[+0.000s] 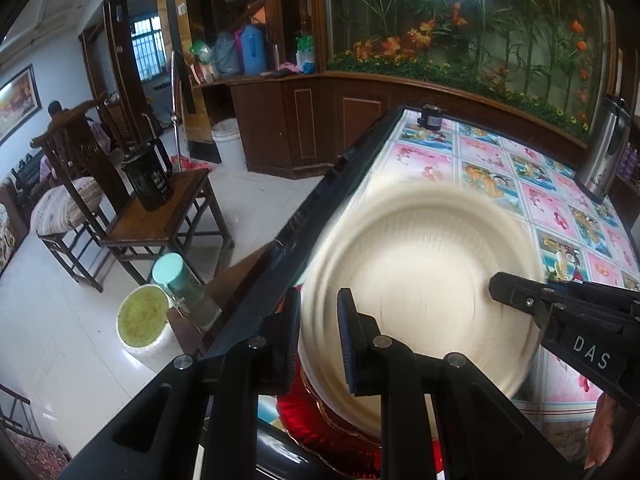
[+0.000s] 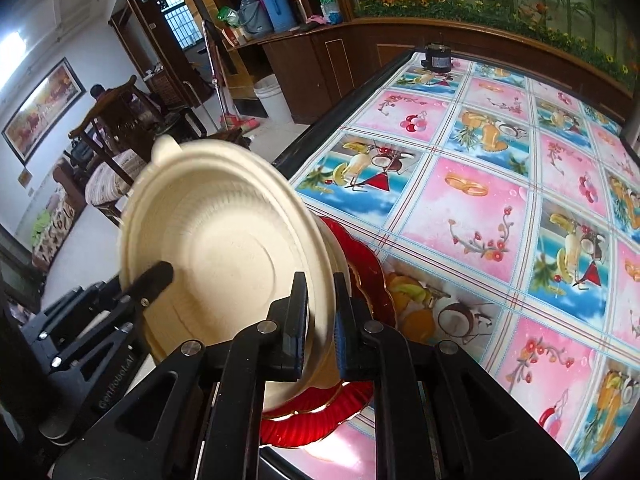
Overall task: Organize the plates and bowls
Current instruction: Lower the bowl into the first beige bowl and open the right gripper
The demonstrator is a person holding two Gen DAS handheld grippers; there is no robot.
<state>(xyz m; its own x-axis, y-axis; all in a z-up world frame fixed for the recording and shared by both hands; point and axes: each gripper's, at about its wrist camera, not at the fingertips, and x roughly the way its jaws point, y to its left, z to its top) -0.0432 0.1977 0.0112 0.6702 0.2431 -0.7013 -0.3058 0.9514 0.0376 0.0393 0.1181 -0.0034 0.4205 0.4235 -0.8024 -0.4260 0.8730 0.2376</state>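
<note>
A cream paper bowl (image 1: 420,296) (image 2: 224,248) is held tilted above a red ribbed plate (image 1: 320,432) (image 2: 312,420) at the near edge of the table. My left gripper (image 1: 318,344) has its fingers on either side of the bowl's left rim; the bowl looks blurred there. My right gripper (image 2: 320,324) is shut on the bowl's rim, one finger inside and one outside. The right gripper's finger also shows in the left wrist view (image 1: 516,296), and the left gripper's finger shows in the right wrist view (image 2: 156,276).
The table (image 2: 460,200) has a pink and blue fruit-print cloth. A small black object (image 2: 438,56) stands at its far corner and a steel thermos (image 1: 604,152) at its right. Wooden chairs (image 1: 160,216), a green-filled pot (image 1: 142,320) and a bottle (image 1: 180,284) stand on the floor at left.
</note>
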